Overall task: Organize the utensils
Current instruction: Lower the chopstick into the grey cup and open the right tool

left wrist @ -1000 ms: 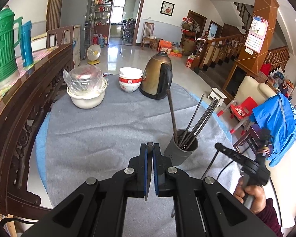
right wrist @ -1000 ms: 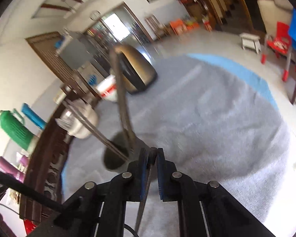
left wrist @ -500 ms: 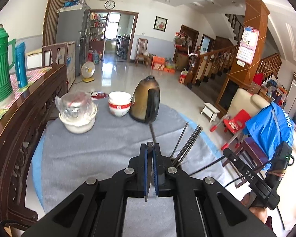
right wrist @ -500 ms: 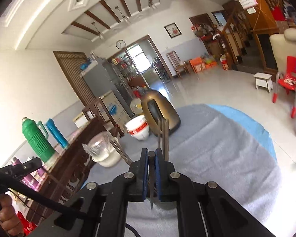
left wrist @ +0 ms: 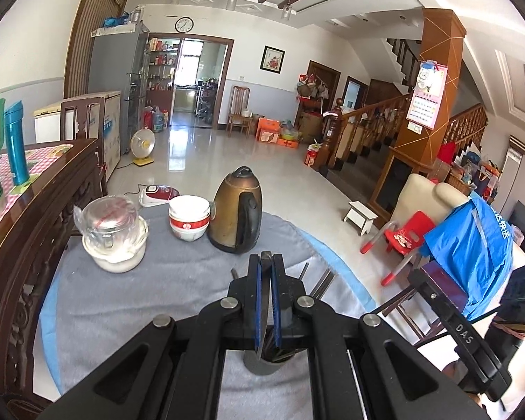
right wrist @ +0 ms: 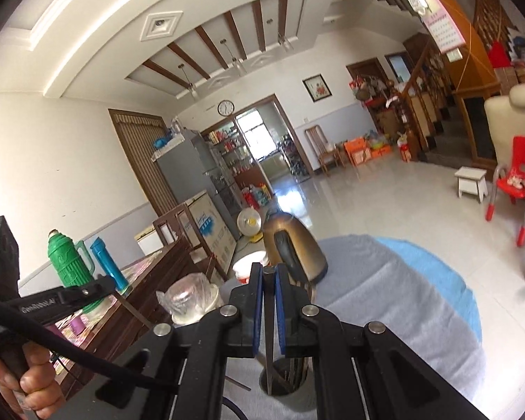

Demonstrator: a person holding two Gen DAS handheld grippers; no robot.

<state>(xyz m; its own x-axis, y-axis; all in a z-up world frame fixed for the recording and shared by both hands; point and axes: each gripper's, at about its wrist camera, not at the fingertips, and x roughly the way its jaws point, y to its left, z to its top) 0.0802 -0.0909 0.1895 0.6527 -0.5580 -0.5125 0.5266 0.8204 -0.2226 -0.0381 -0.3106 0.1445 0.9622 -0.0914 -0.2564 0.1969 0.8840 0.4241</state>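
Observation:
My left gripper [left wrist: 266,262] is shut on a thin dark chopstick [left wrist: 261,336] that points down between its blue pads. Right under it stands the grey utensil holder [left wrist: 253,365], mostly hidden by the fingers. Tips of several chopsticks [left wrist: 323,281] in the holder poke out past them. My right gripper [right wrist: 269,273] is also shut on a thin chopstick [right wrist: 269,350]. Its lower end shows over the mouth of the holder [right wrist: 297,402], which has more sticks [right wrist: 294,374] inside. Whether that end is inside the holder I cannot tell.
On the round table's grey cloth [left wrist: 157,297], a bronze kettle [left wrist: 236,220], stacked white bowls [left wrist: 189,218] and a white pot under a wrapped glass lid [left wrist: 113,234] stand at the back. A dark wooden sideboard [left wrist: 24,231] with a green thermos [right wrist: 68,259] runs along the left.
Both grippers rose and tipped up, staying shut on their sticks. The holder slid from ahead of my left gripper to beneath its fingers. The right view rolled upright.

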